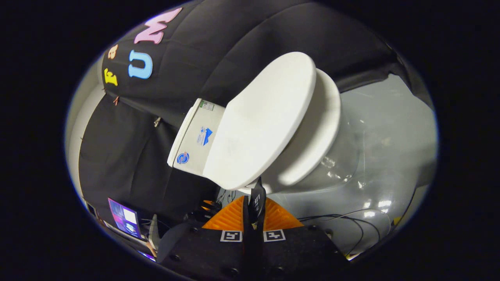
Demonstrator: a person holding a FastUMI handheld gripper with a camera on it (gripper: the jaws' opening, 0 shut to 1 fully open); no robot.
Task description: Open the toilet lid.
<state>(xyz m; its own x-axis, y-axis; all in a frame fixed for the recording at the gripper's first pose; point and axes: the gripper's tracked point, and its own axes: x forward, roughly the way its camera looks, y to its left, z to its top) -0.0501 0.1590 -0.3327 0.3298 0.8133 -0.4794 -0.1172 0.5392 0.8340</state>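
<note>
Toilet lid is lifted partway off the seat, its long side running away from your gripper, whose fingers are pressed together, holding nothing.

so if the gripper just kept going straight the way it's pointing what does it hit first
Most likely the edge of the toilet lid. The gripper has its jaws closed together, and their tips sit right at the lid's near rim, which looks partly raised off the seat. Depth is unclear, so contact may already exist.
</note>
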